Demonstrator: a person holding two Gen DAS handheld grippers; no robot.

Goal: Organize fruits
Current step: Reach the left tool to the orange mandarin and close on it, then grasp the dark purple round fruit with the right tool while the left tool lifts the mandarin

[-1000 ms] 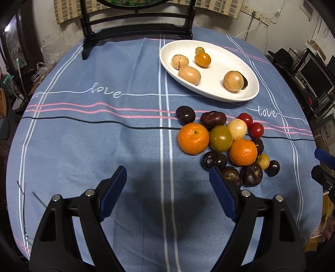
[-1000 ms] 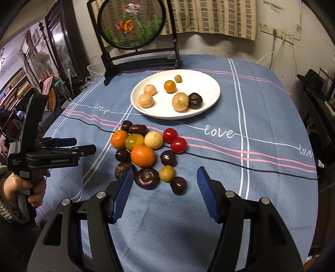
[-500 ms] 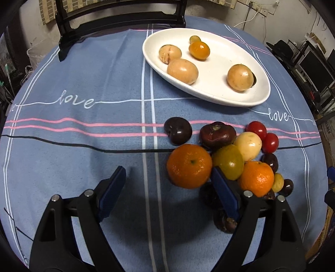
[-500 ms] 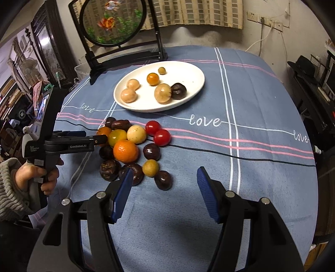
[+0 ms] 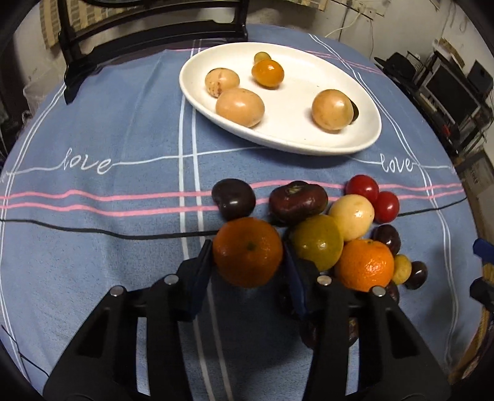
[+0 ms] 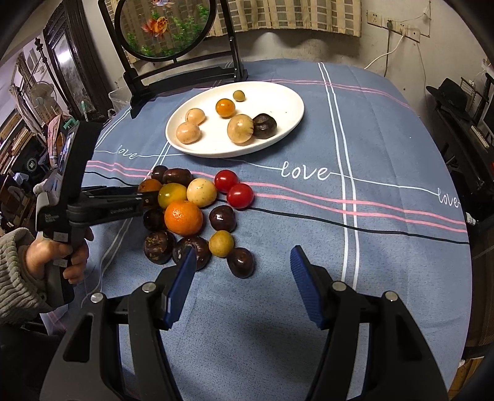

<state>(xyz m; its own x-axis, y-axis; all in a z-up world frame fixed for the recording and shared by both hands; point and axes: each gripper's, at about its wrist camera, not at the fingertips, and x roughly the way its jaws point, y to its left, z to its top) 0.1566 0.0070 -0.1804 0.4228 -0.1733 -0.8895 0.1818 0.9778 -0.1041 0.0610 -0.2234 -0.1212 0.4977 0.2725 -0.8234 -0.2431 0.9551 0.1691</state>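
**Orange mandarin clamped at the edge of the fruit heap**

Orange and dimpled, with a small green stem scar facing the camera, the round mandarin (image 5: 248,251) sits between the blue pads of the left gripper (image 5: 248,265), whose jaws have just been closing and now press it on both sides. Just right of the tool lie a yellow-green citrus (image 5: 318,242) and a second orange mandarin (image 5: 366,265); ahead of it are two dark purple fruits, a pale yellow round one and two red cherry tomatoes (image 5: 373,197). Farther ahead, the white oval ceramic plate (image 5: 278,138) carries three tan fruits, one small orange one and one small olive one, with a dark fruit half hidden behind the rightmost tan one. All rest on a blue tablecloth (image 5: 108,129) with white, pink and black stripes and the word "love" stitched in white.

From the right wrist, the right gripper (image 6: 244,277) hangs with its jaws apart and nothing between them, above bare cloth just short of the heap. To its left a hand (image 6: 58,256) in a grey knitted sleeve holds the left gripper, with the clamped mandarin mostly hidden behind its fingers. Six fruits show on the plate here. Behind the table stand a round goldfish panel in a black frame (image 6: 163,27), checked curtains and a cluttered room.
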